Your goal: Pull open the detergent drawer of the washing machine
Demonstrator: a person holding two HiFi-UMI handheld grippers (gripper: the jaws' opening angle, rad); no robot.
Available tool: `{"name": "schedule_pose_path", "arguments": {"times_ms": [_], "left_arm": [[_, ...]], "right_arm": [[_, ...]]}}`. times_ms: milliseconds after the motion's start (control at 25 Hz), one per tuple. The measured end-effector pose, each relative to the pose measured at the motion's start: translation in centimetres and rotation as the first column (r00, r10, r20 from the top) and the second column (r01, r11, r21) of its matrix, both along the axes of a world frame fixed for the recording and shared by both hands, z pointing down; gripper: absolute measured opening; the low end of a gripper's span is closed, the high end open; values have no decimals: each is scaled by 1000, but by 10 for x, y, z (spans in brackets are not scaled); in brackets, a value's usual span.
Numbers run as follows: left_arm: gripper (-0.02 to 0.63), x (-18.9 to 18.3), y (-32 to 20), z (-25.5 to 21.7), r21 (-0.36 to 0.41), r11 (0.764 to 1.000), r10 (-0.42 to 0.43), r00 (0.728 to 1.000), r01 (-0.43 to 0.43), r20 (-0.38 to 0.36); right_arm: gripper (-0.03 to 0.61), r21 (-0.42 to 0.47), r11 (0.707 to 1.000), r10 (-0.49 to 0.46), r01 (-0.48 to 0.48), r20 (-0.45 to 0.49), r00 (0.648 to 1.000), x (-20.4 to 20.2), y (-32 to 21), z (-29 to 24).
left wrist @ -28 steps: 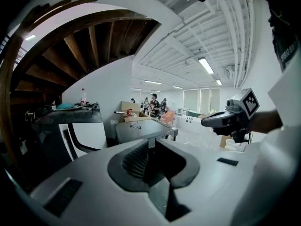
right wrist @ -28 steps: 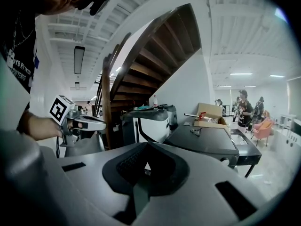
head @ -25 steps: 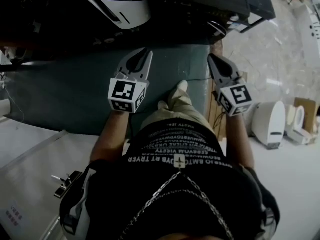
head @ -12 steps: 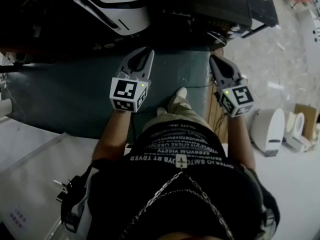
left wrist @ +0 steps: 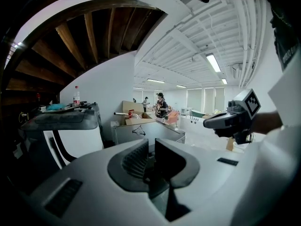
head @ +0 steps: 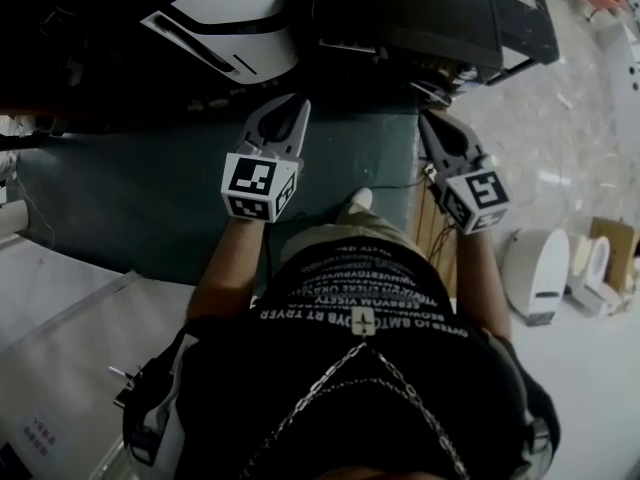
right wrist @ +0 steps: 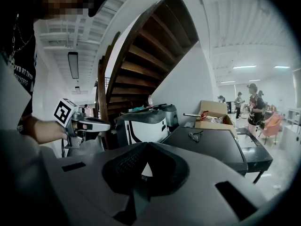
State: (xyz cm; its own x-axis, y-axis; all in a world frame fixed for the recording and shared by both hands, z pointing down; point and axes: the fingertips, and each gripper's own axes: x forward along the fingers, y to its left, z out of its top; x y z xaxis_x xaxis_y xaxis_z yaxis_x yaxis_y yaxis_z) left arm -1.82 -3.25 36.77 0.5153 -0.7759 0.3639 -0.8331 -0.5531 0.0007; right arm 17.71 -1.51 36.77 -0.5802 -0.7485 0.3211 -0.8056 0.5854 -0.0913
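**Near field.** The left gripper (left wrist: 151, 144) has its jaws a narrow slot apart, with nothing in the slot. The right gripper (right wrist: 144, 147) has its tips pressed together and holds nothing. Both point to 12 o'clock over a teal mat (head: 150, 188).

**Target.** The washer (head: 225, 8), white with a black stripe, stands at 11 o'clock from the left gripper and well apart from both grippers. No view shows the drawer, so its place on the washer front is unconfirmed.

**Far field.** A dark table (right wrist: 211, 145) stands just beside the washer, at 1 o'clock. A bottle (left wrist: 76, 96) stands on or behind the washer top; which of the two cannot be told.

**Probable faults and causes**
- Wrong contact: with the drawer unseen, a gripper may land on the lid, the stripe or the table edge.
- Slip: closed tips probably cannot hook a drawer front, and the narrow slot may not take its lip. Set the jaw opening before contact.
- Jam: a pull off the drawer's own line may bind it in its guide.
- Spill: a sharp tug may rock the washer and upset the bottle if it rests on top.
- Footing: the mat edge lies at 3 o'clock, under the right gripper. A step there may catch.
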Motion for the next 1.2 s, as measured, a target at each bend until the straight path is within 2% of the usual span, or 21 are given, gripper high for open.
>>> {"name": "schedule_pose_path", "arguments": {"times_ms": [200,360,640,880,1200], "left_arm": [[43,-5,-12,-7,15,999,-30,999,30,12],[43,-7,-13,-7,9,999,-44,999,44,3],[43,-15,-22,-6,2,999,-39,999,39,9],[43,-24,-45,-3,-5,1000,-9,1000,9,-10],[43,-37,-97,0,0,1000,28,1000,-28,2]], "right_arm": [[3,-20,999,-30,31,50,998,-2,-20,0],[3,-12,997,-71,71,36,997,-8,-27,-4],[3,-28,996,-85,86,35,996,-17,-41,13],[3,-47,997,-67,68,26,997,-27,-60,17],[3,-57,997,-49,51,35,998,-55,-100,18]]}}
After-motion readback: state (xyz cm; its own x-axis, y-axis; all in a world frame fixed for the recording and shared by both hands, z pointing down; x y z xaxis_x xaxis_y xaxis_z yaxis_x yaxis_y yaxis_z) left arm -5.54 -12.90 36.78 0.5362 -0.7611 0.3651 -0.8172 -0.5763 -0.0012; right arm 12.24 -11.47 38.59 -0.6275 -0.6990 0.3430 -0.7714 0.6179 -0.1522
